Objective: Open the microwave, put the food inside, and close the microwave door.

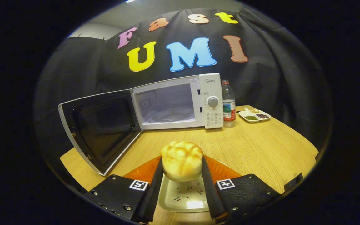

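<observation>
Claw [181, 170] pinching one bread roll [182, 160] between both fingers, lifting it above one white plate [183, 200] on the table [261, 147], facing one microwave [180, 104] standing with door [102, 131] swung open, beside one bottle [229, 104] and one divided dish [255, 115].

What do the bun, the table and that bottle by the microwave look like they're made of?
Bun, held between the tongs: looks like glossy baked bread, though the sheen could mean a foam or plastic model. Table: pale wood or wood-look laminate, with fine straight grain lines. Bottle: clear plastic, see-through above the label, with a red cap.
</observation>
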A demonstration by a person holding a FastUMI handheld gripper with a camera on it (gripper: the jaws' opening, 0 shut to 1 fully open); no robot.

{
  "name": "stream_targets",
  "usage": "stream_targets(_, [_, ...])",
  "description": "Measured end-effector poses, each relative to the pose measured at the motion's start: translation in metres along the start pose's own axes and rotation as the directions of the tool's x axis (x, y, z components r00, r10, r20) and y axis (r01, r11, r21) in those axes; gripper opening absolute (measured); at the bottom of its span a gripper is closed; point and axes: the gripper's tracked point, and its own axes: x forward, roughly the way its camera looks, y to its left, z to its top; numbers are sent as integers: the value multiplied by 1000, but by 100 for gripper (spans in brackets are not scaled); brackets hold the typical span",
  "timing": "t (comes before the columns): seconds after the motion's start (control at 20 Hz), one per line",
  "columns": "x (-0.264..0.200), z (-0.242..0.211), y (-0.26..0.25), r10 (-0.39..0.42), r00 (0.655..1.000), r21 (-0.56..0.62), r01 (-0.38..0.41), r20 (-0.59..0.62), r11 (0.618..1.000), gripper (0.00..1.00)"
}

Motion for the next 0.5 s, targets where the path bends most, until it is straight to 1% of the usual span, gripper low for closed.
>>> stream_targets(0.15, [14, 23, 20, 30, 999, 6, -30, 16, 1000, 65])
stream_targets(0.3, [35, 45, 46, 78, 997, 26, -79, 17, 997, 65])
stream_targets(0.5, [68, 62, 64, 75, 997, 35, -75, 7, 997, 64])
